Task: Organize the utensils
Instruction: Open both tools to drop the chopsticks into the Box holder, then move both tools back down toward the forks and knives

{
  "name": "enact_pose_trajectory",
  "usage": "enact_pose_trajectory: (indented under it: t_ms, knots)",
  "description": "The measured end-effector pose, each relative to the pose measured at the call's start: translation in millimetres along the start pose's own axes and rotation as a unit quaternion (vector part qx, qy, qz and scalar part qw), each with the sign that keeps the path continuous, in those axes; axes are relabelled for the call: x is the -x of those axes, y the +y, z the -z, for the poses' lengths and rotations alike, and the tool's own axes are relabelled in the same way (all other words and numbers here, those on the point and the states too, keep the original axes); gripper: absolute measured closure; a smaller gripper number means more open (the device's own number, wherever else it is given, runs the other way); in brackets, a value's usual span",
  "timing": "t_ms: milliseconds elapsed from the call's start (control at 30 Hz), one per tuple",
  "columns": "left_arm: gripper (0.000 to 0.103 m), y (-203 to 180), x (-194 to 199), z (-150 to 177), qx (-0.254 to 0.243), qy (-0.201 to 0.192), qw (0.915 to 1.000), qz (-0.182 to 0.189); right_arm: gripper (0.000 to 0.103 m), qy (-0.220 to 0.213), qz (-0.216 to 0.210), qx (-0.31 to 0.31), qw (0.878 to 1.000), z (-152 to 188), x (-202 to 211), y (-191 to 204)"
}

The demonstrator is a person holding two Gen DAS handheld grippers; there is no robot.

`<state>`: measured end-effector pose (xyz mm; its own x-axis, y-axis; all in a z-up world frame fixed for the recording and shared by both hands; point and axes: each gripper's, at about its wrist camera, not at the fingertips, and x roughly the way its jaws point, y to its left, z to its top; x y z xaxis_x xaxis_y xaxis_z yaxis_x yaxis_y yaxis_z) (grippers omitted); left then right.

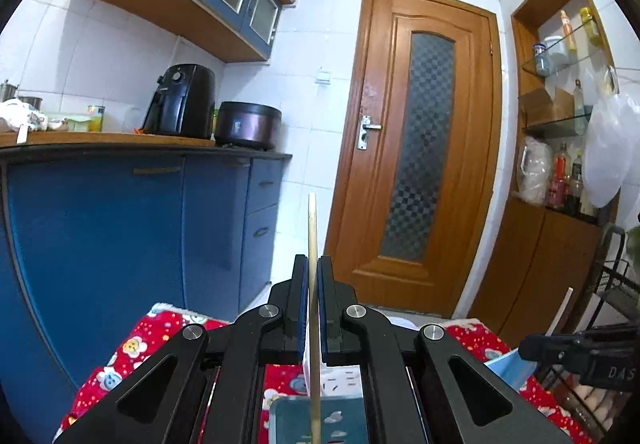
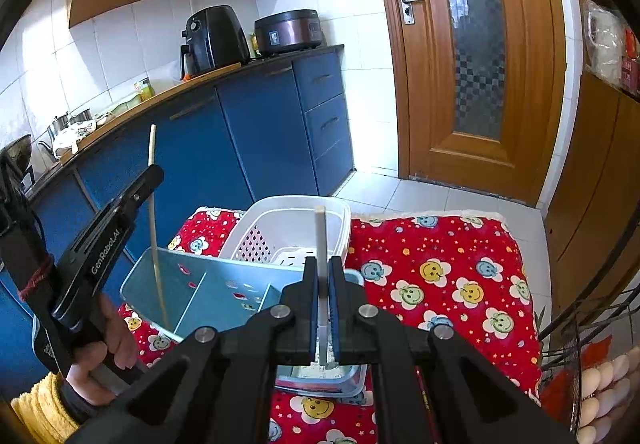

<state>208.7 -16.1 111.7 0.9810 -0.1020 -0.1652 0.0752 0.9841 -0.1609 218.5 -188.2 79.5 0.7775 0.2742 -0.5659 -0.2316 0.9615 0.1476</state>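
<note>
My left gripper (image 1: 313, 272) is shut on a thin wooden chopstick (image 1: 312, 228), held upright above a light blue divided utensil tray (image 1: 280, 424). The right wrist view shows that chopstick (image 2: 152, 211) reaching down into the tray (image 2: 224, 292), with the left gripper (image 2: 154, 173) at the left. My right gripper (image 2: 323, 268) is shut on a white chopstick (image 2: 321, 236), held upright over the tray's right end. In the left wrist view the right gripper (image 1: 532, 348) shows at the right with the white chopstick (image 1: 562, 310). A white perforated basket (image 2: 296, 219) stands behind the tray.
Tray and basket rest on a red flower-patterned cloth (image 2: 440, 268) over a small table. Blue kitchen cabinets (image 2: 248, 123) run along the left, a wooden door (image 2: 472, 55) is ahead. A black wire rack (image 2: 580, 332) with eggs (image 2: 604, 396) stands at the right.
</note>
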Motion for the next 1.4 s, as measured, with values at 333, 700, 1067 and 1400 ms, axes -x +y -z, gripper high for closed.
enact_pose_trajectory:
  t_ms: [333,700,1067,1400]
  knots:
    - [0.095,1,2,4,-0.013,0.042,0.9989,0.013,0.071,-0.022,-0.013,-0.005,1.0,2,16,4]
    - [0.065,5,25,7,-0.015,0.065,0.9975,0.021,0.061,-0.046,-0.018,-0.019,0.999,5,41,3]
    - [0.063,4,54,3,-0.025,0.089,0.9951,0.034,0.058,-0.06,-0.016,-0.035,0.997,18,69,2]
    - [0.063,7,86,3,-0.028,0.117,0.9916,0.046,0.058,-0.038,-0.013,-0.056,0.998,46,82,-4]
